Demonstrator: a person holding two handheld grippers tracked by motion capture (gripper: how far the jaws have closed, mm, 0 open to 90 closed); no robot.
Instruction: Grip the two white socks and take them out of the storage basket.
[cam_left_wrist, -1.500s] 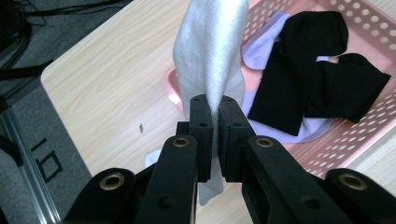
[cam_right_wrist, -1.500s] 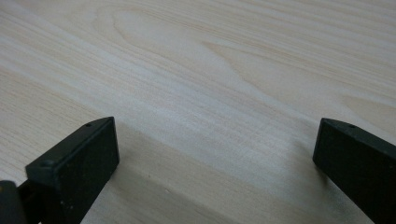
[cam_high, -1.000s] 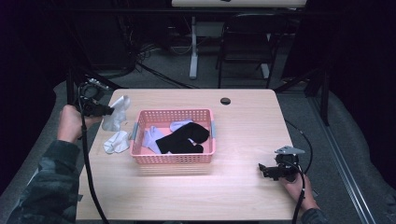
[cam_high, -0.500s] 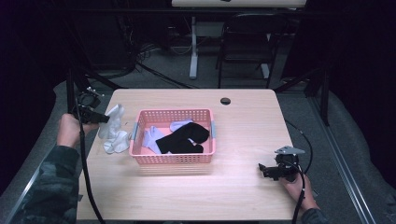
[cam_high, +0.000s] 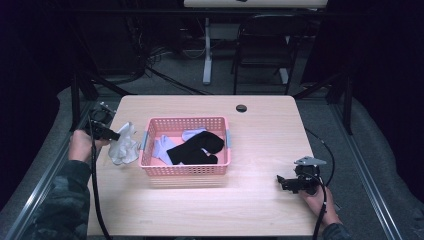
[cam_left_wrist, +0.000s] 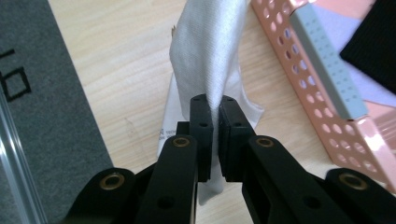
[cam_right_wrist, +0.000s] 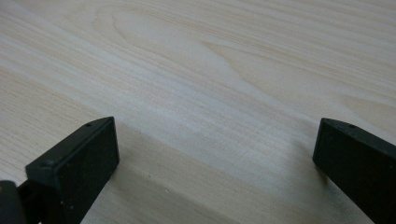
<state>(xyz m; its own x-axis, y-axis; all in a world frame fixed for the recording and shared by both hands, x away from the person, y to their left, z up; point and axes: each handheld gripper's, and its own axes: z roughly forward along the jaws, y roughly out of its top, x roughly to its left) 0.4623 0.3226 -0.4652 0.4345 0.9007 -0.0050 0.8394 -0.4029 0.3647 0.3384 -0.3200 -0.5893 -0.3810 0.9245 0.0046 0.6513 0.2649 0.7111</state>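
Pale wood-grain counter (cam_high: 260, 130), rectangular with rounded corners, a small dark round grommet (cam_high: 241, 108) near its far edge

Near the middle, a pink plastic basket (cam_high: 186, 169), rectangular, walls perforated with rows of round holes, grey handle strips on its short ends. Inside: a black sock (cam_high: 197, 148), matte and bent, lying over pale lavender cloth (cam_high: 162, 147)

Just left of the basket, a white sock (cam_high: 123, 145), soft fine-ribbed knit, its lower part crumpled on the counter, its upper end lifted. Left gripper (cam_high: 106, 132) at the counter's left edge, fingers nearly closed and pinching that upper end. In the left gripper view, the white sock (cam_left_wrist: 210, 51) draped in a smooth fold between the two blocky black fingers (cam_left_wrist: 201, 135), hanging down past them, with printed lettering on a lower flap too small to read; basket (cam_left_wrist: 303, 70) wall just beside the sock, not clearly touching; grey carpet beyond the counter edge

Right gripper (cam_high: 286, 183) near the front right of the counter, well apart from the basket, a grey three-cornered plate on top, cable trailing toward the person. In the right gripper view, fingers (cam_right_wrist: 74, 163) spread wide, square-ended, matte black, holding nothing, low over bare counter (cam_right_wrist: 210, 84) with long streaked grain

Camouflage-pattern sleeve (cam_high: 55, 210) on the left forearm
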